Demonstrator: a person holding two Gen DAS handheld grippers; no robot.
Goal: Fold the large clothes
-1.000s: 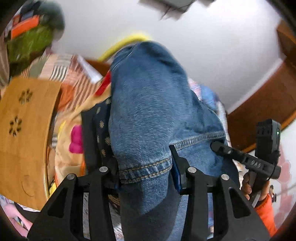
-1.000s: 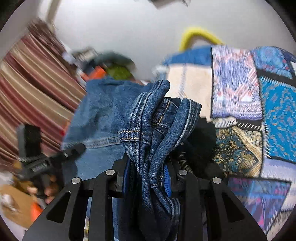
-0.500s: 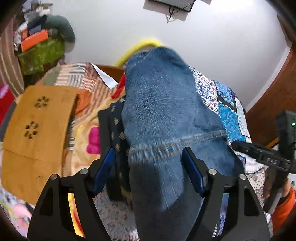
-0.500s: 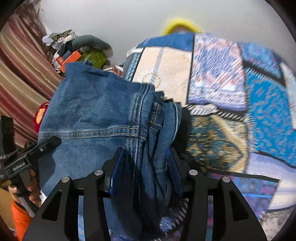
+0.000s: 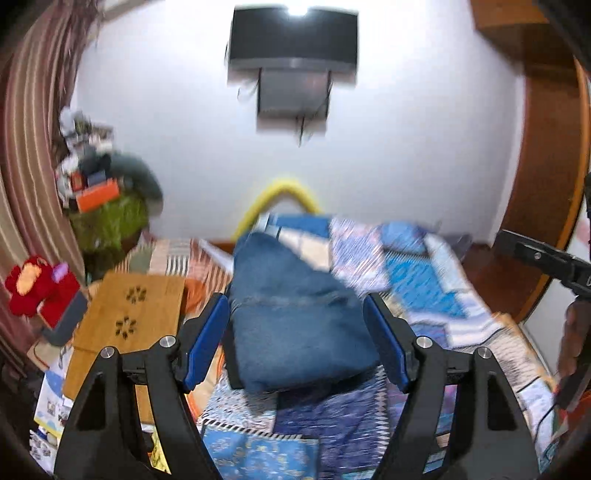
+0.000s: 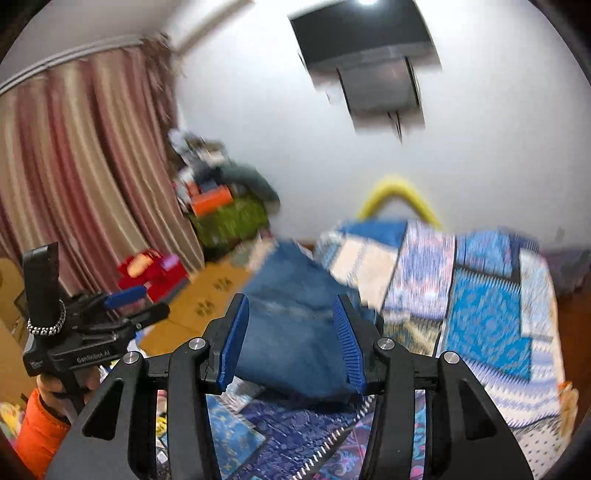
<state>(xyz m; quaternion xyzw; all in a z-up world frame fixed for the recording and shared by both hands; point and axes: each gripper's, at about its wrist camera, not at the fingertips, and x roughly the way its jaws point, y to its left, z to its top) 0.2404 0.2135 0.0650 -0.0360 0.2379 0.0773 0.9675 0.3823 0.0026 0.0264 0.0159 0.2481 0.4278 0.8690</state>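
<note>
A pair of blue jeans (image 5: 295,317) lies folded in a thick bundle on the patchwork bedspread (image 5: 417,280). My left gripper (image 5: 297,343) is open and empty, pulled back from the jeans. My right gripper (image 6: 291,339) is also open and empty, with the folded jeans (image 6: 295,325) lying beyond its jaws. The left gripper also shows at the left of the right wrist view (image 6: 125,299), held in a hand with an orange sleeve. Part of the right gripper's body shows at the right edge of the left wrist view (image 5: 546,258).
A wooden lap table (image 5: 125,306) lies left of the jeans. A red soft toy (image 5: 37,284) and a cluttered green-covered pile (image 5: 107,210) stand by the striped curtain (image 6: 81,206). A TV (image 5: 291,33) hangs on the white wall. A wooden door (image 5: 543,147) is at the right.
Both grippers have let go of the jeans, opened wide and pulled back and up. The jeans have dropped from being held up to lying folded on the bed.
</note>
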